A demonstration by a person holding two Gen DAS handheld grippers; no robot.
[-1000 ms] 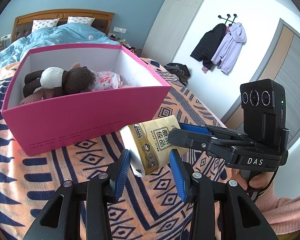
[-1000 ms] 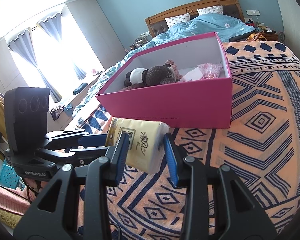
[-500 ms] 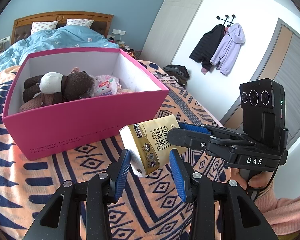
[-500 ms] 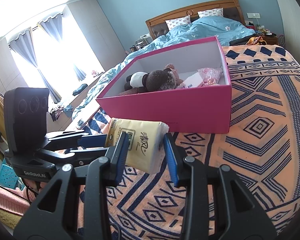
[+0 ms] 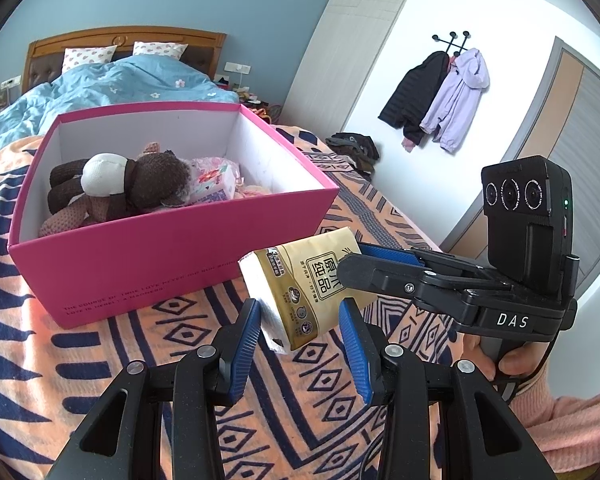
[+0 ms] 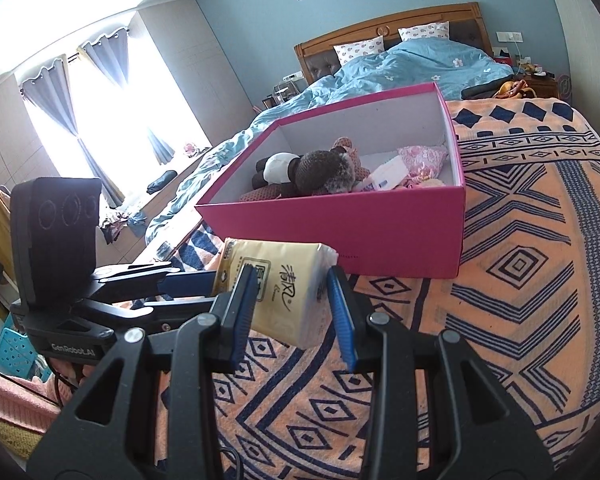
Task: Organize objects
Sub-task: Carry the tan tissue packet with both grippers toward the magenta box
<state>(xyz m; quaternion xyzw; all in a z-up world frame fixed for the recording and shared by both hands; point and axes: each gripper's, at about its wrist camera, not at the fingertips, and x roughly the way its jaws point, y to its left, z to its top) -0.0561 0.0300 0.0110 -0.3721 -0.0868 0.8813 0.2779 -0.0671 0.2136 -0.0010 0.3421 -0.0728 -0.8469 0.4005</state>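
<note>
A yellow tissue pack [image 5: 308, 284] is held in the air in front of the pink box [image 5: 148, 256], above the patterned blanket. Both grippers hold it, crossing at right angles. My left gripper [image 5: 300, 312] has its blue pads on the pack's sides. My right gripper [image 6: 292, 280] also grips the pack [image 6: 284, 280]. In the left wrist view the right gripper's fingers [image 5: 380, 272] clamp the pack from the right. The pink box [image 6: 380, 228] holds a brown plush toy [image 5: 116, 192] and a floral packet [image 5: 216, 180].
The orange and navy patterned blanket [image 6: 520, 280] covers the bed. A blue duvet [image 5: 112, 84] and pillows lie behind the box near the headboard. Coats [image 5: 440, 92] hang on the right wall. A window with curtains [image 6: 100, 120] is on the left.
Both grippers with the tissue pack have risen, so the box's inside shows more. The grip on the pack is unchanged.
</note>
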